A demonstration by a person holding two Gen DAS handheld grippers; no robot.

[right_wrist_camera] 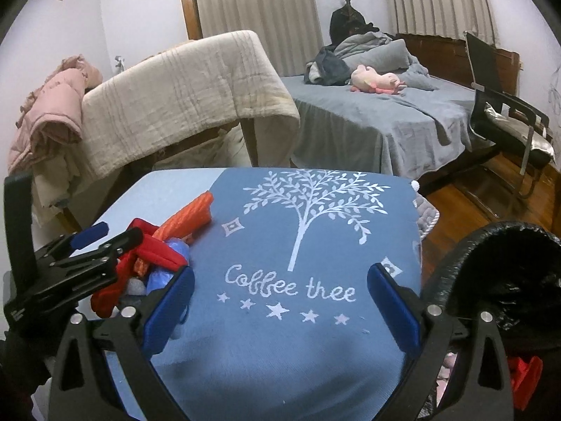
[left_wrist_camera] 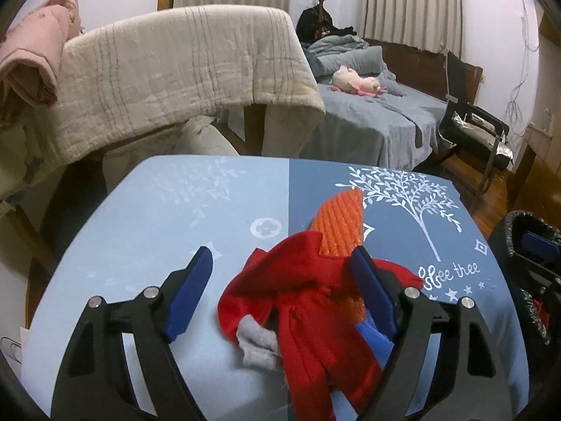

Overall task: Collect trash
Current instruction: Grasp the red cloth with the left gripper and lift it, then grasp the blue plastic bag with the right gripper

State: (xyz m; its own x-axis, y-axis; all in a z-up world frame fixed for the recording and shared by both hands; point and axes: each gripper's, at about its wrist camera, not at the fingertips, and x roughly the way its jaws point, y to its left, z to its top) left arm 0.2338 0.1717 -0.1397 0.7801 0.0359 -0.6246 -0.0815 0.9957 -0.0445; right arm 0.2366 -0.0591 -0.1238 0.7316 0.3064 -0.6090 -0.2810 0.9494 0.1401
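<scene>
The left claw (left_wrist_camera: 282, 266) hovers low over a pile of soft scraps on the blue tabletop (left_wrist_camera: 147, 210), its blue-padded fingers spread wide apart with nothing clamped between them. The pile lies mostly in the gap between those fingers: a red fleece piece (left_wrist_camera: 298, 301) on top, a small grey scrap (left_wrist_camera: 256, 345) tucked against its left edge, and a blue piece (left_wrist_camera: 373, 342) showing beneath it by the right finger. An orange mesh piece (left_wrist_camera: 342, 224) sticks out from under the red fleece toward the far side of the tabletop, its tip just beside the white printed tree (left_wrist_camera: 413, 196).

From the right wrist view, the right claw (right_wrist_camera: 280, 280) is also open, its fingers standing well apart above the "Coffee tree" lettering (right_wrist_camera: 291, 286), holding nothing. The same pile sits to its left, where the left claw (right_wrist_camera: 105, 236) is over it, with the red fleece piece (right_wrist_camera: 154, 249) and orange mesh piece (right_wrist_camera: 189, 215) visible there.

A bin lined with a black bag (right_wrist_camera: 491, 280) stands just beside the tabletop's right edge, near the right claw; something red (right_wrist_camera: 522, 379) shows low down beside it, too cut off to identify. Beyond the tabletop, a beige blanket (left_wrist_camera: 175, 70) hangs over a wooden frame, and a pink plush toy (right_wrist_camera: 375, 79) lies on the grey bed (right_wrist_camera: 368, 122).
</scene>
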